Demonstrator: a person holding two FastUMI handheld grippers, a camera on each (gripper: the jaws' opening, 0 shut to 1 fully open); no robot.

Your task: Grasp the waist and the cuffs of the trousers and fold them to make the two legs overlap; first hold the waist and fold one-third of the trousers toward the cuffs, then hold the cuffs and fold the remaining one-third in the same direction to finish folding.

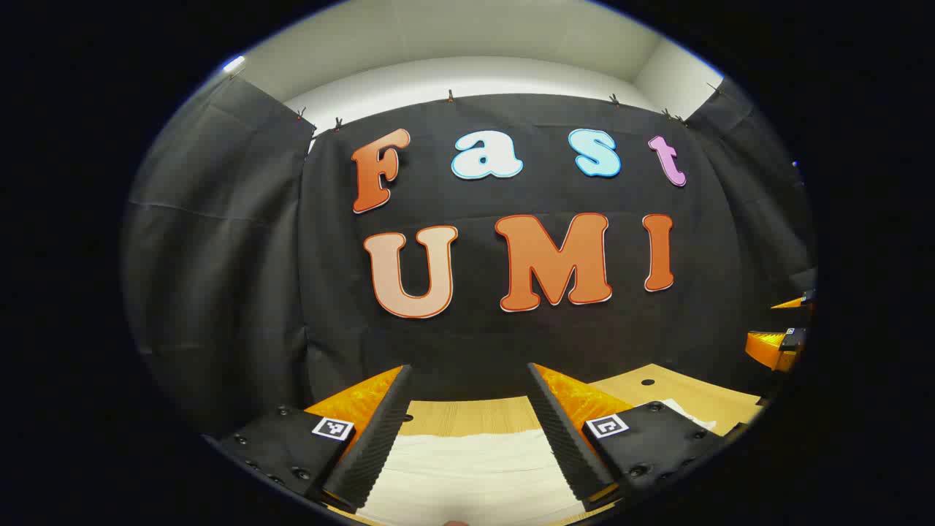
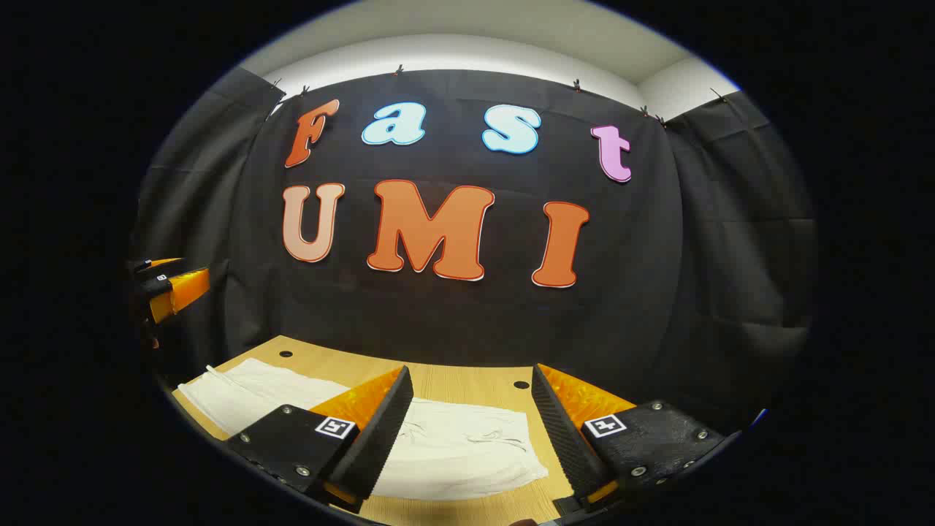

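Fingers point(image 2: 383, 431) spread, level above trousers point(image 2: 467, 449)

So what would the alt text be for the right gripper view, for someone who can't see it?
White trousers lie spread flat on a wooden table, seen between the open fingers of the right gripper held above them. The left gripper shows at the left edge, against a black cloth wall.

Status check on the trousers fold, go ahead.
Left gripper open, right gripper open, both above table. Trousers flat, unfolded, not gripped. Nothing in the way.
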